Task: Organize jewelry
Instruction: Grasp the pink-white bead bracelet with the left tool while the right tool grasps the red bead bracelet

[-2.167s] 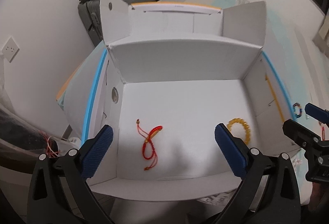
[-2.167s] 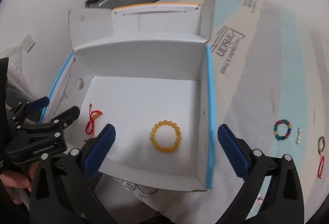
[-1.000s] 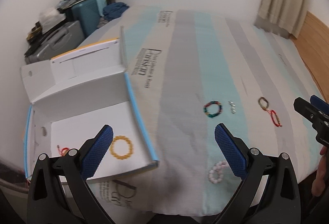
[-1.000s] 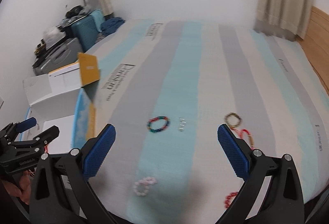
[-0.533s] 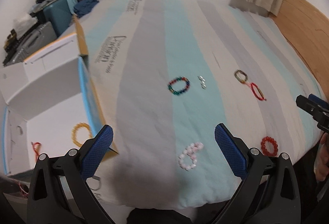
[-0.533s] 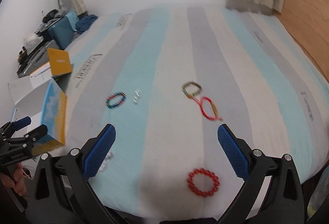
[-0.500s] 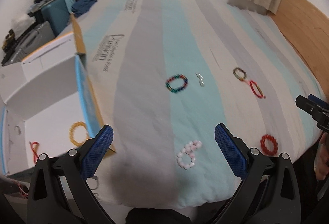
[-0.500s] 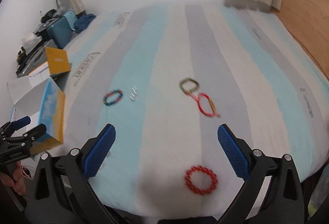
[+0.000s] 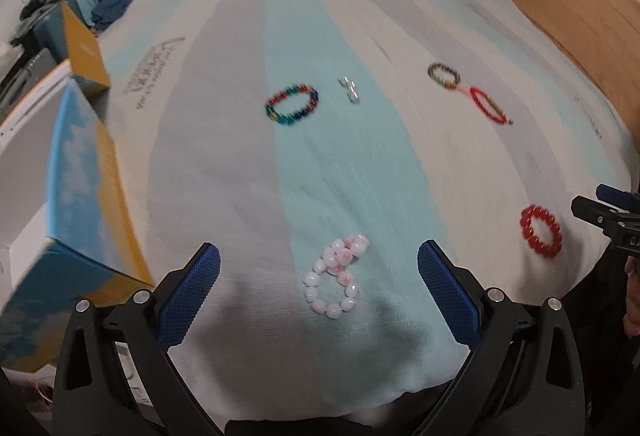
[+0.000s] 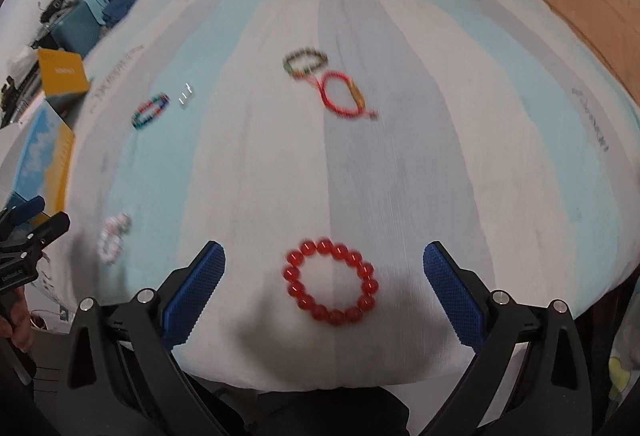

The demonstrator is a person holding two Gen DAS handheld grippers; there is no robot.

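My left gripper (image 9: 320,276) hangs open over a pink-and-white bead bracelet (image 9: 336,282) lying on the striped bed. My right gripper (image 10: 323,274) is open too, its blue pads either side of a red bead bracelet (image 10: 331,282), seen also as the red bead bracelet (image 9: 541,231) at the right of the left wrist view. Further up the bed lie a multicoloured bead bracelet (image 9: 292,104), small silver pieces (image 9: 350,90), a dark bead bracelet (image 9: 443,73) and a red cord bracelet (image 9: 486,105). Nothing is held.
An open white box with a blue and orange side (image 9: 80,171) stands at the bed's left edge. A wooden panel (image 9: 580,7) runs along the right. Suitcases and clothes (image 10: 80,19) are piled at the far left corner.
Both grippers have swung from the box to the right over the bed and come lower. The pink bracelet now lies between the left fingers, the red bead bracelet between the right ones.
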